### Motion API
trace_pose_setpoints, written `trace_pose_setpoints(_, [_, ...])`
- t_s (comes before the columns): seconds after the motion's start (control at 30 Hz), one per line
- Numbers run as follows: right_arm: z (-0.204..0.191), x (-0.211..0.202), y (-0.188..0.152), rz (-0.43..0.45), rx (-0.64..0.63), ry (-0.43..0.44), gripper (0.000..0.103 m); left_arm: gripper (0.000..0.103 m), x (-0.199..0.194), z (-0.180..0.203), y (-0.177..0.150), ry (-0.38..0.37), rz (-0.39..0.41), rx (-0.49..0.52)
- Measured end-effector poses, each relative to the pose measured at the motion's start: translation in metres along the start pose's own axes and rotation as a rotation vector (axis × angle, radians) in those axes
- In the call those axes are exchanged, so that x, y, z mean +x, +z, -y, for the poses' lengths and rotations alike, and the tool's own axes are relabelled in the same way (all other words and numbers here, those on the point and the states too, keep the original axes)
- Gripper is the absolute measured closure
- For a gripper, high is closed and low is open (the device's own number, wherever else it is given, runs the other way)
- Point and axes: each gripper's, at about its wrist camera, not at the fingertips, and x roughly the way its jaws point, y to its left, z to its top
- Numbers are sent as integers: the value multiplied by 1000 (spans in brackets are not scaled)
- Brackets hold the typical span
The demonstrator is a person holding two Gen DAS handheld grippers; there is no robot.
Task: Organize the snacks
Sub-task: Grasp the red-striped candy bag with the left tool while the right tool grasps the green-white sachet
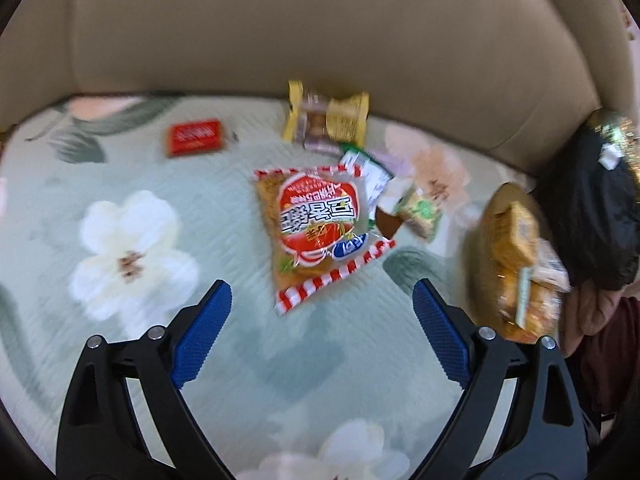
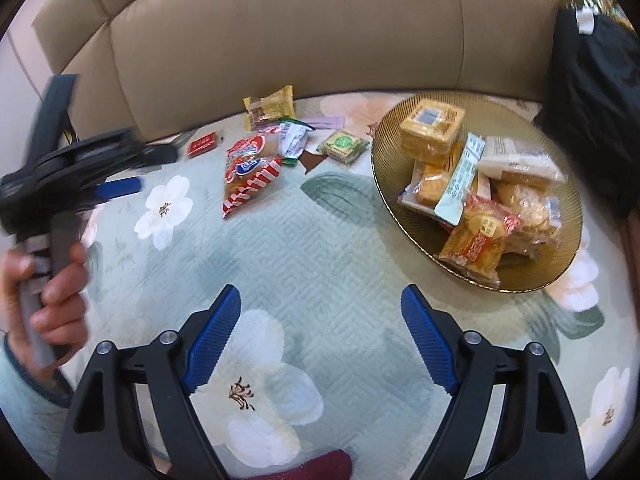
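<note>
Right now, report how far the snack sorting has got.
Done: the amber bowl already holds a pile of packets. In hand: nothing; the left gripper and right gripper are both open, the left one facing the red-striped packet. Left on the floral cover: that packet, the small red packet, the yellow packet, the green square packet and some wrappers.

Seat: we see a tan leather sofa back [image 2: 288, 36] curving behind the surface, split by seams into padded panels
Cover: a pale green quilted floral cover [image 2: 328, 264] lies below it; large white blossoms, peach blossoms toward the rear
Corner: a black bag [image 2: 596, 92] sits at the right against the cushion
Light: soft, even; we find faint shadows
</note>
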Motion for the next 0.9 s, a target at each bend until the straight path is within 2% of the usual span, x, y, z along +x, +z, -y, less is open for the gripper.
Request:
trace_pose_setpoints(0.2, [18,22,5,-60,71,59,22,11,62,-7,23,22,-56,-70])
trace_pose_setpoints(0.43, [10,40,14,-81,37,52,22,12,83,0,33,31,-47,-54])
trace_pose_setpoints(0.47, [7,40,17,-83,30,57,22,14,83,0,33,34,-36,-53])
trace_pose_setpoints(0.5, [4,39,22,-83,28,76,22,27,83,0,34,40,-29,-52])
trace_pose_setpoints(0.53, [1,38,27,-79,26,90,22,35,83,0,34,59,-24,-44])
trace_pose_setpoints(0.6, [-5,38,42,-69,18,100,22,51,77,-3,34,17,-23,-43])
trace_pose_setpoints(0.7, [-19,44,81,-45,-4,67,22,53,52,-11,27,65,-1,-33])
trace_pose_setpoints(0.77, [-32,53,110,-7,-14,54,22,53,34,-22,20,67,5,-28])
trace_pose_setpoints(0.83, [-44,76,136,-4,-12,62,22,53,21,-34,9,94,-6,-12])
trace_pose_setpoints(0.87, [-44,76,136,-4,-12,62,25,53,15,-43,2,124,-10,-24])
trace_pose_setpoints(0.9, [-48,93,146,-21,2,65,29,53,12,-51,-3,134,-14,-44])
